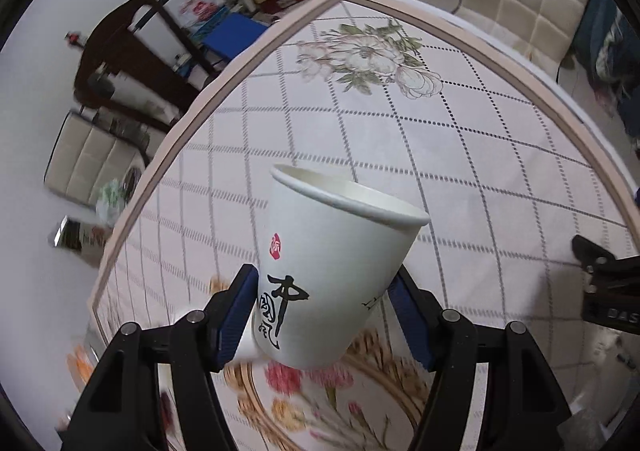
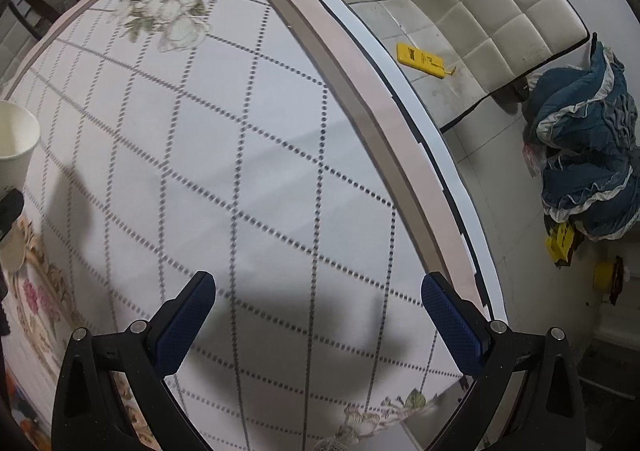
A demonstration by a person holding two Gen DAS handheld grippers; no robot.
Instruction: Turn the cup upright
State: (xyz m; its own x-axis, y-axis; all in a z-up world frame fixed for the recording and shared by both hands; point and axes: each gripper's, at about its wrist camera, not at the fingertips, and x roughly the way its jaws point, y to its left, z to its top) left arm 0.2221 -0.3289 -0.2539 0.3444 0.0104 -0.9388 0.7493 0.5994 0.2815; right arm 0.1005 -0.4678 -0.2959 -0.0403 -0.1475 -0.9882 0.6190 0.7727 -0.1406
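We've got the left gripper (image 1: pixel 322 301) clamped low on the paper cup (image 1: pixel 336 271), mouth-up above the table (image 1: pixel 460 139); light, thin-walled, crushable, so we squeeze gently near the stiffer base; right gripper (image 2: pixel 318 321) spread wide, idle.

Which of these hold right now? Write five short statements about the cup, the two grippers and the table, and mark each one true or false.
1. The left gripper is closed on the paper cup. True.
2. The cup's open mouth faces down toward the table. False: the rim points up, tilted a little to one side.
3. The right gripper also holds a cup. False: its fingers are spread wide with only the tablecloth between them.
4. The cup has black brush lettering and a red seal on its side. True.
5. The yellow packet lies on the table. False: it lies on the seat of the cream chair beside the table.
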